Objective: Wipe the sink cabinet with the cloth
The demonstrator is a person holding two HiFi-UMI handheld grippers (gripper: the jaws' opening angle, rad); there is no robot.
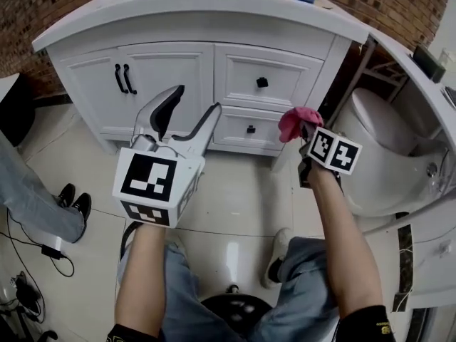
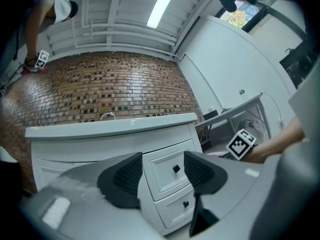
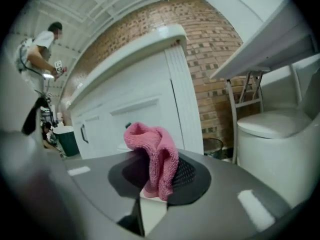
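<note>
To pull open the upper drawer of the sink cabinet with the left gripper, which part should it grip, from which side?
Probably its black knob, centred on the upper drawer. It sticks out from a flat front, so the open left gripper should come straight from the front, one jaw each side.

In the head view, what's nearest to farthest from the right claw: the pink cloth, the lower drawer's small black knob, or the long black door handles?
1. Pink cloth, held in the right claw itself.
2. Small black knob on the lower drawer, just to its left.
3. Long black door handles, far left on the cabinet.
</note>
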